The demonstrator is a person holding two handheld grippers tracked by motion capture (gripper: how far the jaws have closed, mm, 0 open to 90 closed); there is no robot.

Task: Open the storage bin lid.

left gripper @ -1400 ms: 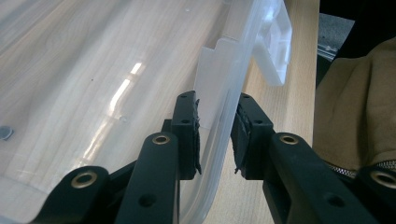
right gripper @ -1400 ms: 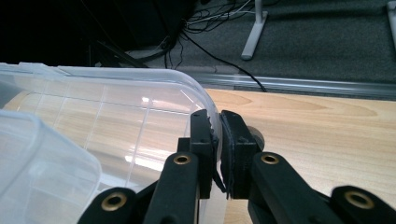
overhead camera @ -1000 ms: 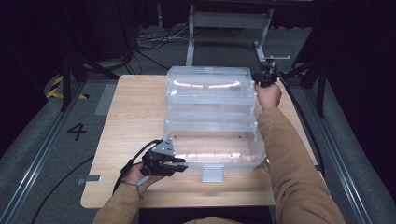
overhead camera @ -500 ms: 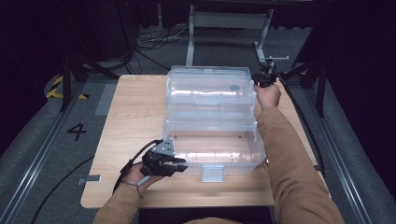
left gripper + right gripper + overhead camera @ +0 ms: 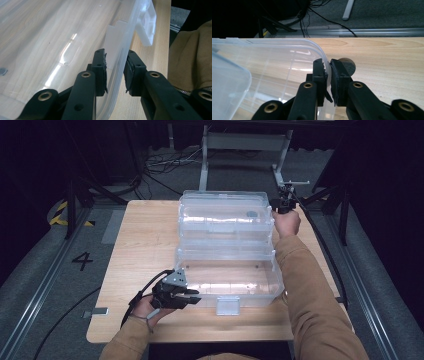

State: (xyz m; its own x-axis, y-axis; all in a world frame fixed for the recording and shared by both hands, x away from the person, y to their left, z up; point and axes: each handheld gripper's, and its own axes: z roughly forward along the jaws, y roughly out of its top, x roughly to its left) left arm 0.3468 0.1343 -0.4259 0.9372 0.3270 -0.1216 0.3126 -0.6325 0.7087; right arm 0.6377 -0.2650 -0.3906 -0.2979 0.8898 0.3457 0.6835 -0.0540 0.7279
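A clear plastic box [image 5: 250, 292] sits on the wooden table [image 5: 145, 235], its lid [image 5: 225, 215] swung open behind the base. My left gripper [image 5: 192, 297] is at the base's front left corner. In the left gripper view the jaws [image 5: 116, 72] straddle the front wall [image 5: 125, 45], one pad inside and one outside, shut on it. My right gripper [image 5: 280, 205] is at the lid's far right edge. Its jaws [image 5: 328, 75] have just been opening a little and still pinch the lid's rim [image 5: 322, 53].
A white latch [image 5: 226, 305] hangs from the middle of the front wall, also seen as the latch [image 5: 147, 25]. A small grey disc [image 5: 348, 66] lies on the table just behind the right jaws. A metal stand [image 5: 245, 142] and cables are on the floor beyond the table.
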